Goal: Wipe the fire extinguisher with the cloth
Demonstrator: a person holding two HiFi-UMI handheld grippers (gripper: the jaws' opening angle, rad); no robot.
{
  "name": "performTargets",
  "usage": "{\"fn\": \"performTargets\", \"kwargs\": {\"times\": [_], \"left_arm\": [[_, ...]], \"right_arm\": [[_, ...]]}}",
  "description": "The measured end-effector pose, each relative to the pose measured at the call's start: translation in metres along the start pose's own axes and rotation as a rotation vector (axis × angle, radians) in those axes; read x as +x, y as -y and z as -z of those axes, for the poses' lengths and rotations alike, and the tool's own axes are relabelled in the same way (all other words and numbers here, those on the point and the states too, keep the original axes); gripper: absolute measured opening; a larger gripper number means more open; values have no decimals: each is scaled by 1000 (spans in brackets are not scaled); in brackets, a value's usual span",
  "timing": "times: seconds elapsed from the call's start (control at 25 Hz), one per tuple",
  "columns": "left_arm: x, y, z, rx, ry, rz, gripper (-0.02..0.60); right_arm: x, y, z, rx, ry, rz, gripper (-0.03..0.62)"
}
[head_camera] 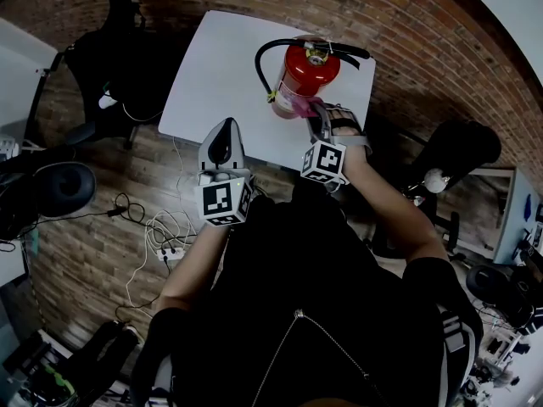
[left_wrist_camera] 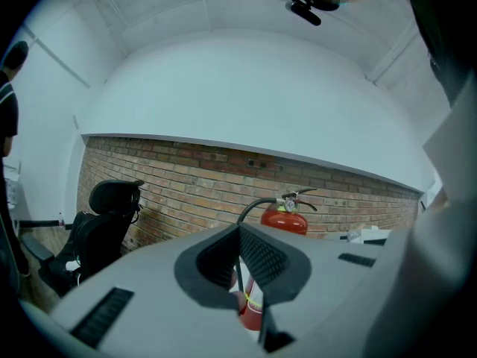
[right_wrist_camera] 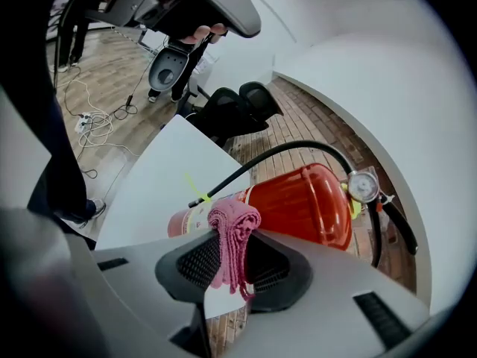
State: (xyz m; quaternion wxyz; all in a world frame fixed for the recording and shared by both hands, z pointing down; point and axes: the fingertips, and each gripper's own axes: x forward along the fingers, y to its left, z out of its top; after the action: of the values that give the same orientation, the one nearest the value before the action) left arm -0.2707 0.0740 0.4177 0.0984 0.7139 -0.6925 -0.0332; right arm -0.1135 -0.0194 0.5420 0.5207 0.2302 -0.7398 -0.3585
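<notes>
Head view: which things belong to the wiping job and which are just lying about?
Job: red metal fire extinguisher; pink knitted cloth, clamped in right gripper; white table beneath the extinguisher.
Idle: shut, empty left gripper; black office chair; white floor cables.

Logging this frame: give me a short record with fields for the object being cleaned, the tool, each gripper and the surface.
object: red fire extinguisher, upright
surface: white table
tool: pink cloth, folded, against the cylinder's lower part
right gripper: shut on pink cloth
left gripper: shut, empty, held back at the table's near edge
extra: black hose looped beside the cylinder
</notes>
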Motion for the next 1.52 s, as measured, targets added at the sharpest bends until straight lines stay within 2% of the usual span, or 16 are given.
{"fn": "performTargets", "kwargs": {"times": [0.92,1.28,1.52], "left_arm": [[0,5,-11,-1,30,35,11],[4,3,-18,2,48,39,11],[3,-3,-24,-1,57,31,11]], "right_arm": [[-58,69,-24,58,2,125,104],[-76,103,-27,91,1,223,104],[-85,114,-40,163,36,205,104]]}}
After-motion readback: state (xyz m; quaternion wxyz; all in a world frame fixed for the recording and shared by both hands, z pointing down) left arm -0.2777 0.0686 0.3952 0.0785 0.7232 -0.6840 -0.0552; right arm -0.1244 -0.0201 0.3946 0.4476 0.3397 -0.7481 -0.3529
